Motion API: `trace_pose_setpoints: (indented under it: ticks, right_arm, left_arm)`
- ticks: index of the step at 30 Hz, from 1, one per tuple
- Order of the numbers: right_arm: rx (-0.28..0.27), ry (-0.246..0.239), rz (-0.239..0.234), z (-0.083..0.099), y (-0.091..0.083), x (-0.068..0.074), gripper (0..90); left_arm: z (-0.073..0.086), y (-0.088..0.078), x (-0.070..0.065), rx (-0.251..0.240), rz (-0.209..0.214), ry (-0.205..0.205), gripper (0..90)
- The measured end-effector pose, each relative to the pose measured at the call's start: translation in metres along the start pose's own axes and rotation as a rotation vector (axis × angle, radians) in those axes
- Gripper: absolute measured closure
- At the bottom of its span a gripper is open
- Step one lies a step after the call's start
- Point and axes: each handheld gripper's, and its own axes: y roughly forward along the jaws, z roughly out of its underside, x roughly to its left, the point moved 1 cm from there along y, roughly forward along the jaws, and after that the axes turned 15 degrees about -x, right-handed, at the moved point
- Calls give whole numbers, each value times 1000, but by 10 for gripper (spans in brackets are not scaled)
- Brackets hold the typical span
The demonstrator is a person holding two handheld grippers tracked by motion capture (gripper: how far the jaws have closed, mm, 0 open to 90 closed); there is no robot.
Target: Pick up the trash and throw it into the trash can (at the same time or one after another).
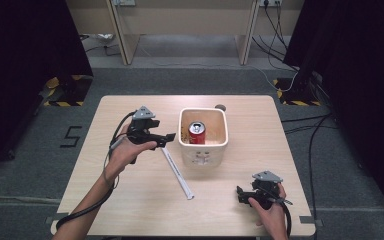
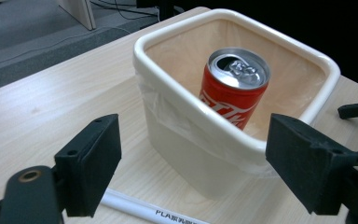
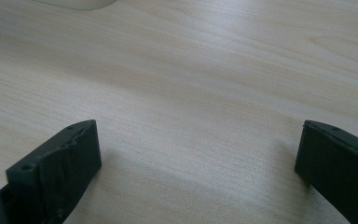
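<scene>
Wooden table (image 1: 130, 210): left gripper (image 2: 191, 158) empty, facing can (image 2: 233, 88) in bin (image 2: 186, 140).

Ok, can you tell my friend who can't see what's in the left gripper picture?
A red soda can stands upright inside a white bin on a light wooden table. The left gripper has its two black jaws wide open toward the bin, with a white tube lying below.

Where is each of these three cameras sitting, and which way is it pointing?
High view: above the table's near side, looking forward and down at the bin; forearms, left gripper and right gripper show.
Left gripper view: on the left gripper, facing the bin and red can; its open jaws show.
Right gripper view: on the right gripper, facing bare tabletop; open jaws show.
Shared: high and left gripper views both show bin, can and white tube.
</scene>
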Motion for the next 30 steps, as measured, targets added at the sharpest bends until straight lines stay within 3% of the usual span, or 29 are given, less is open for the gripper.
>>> trace_pose_setpoints:
  ticks: [16, 20, 24, 30]
  right_arm:
    - [1, 3, 1, 0, 0, 0, 3]
    - [1, 3, 1, 0, 0, 0, 3]
    - [1, 2, 1, 0, 0, 0, 3]
    - [1, 2, -1, 0, 0, 0, 3]
  left_arm:
    - [47, -4, -9, 26, -23, -23, 184]
    - [65, 2, -14, 45, -32, -30, 183]
    - [77, 6, -18, 65, -51, -15, 183]
    - [90, 11, -21, 77, -58, -27, 183]
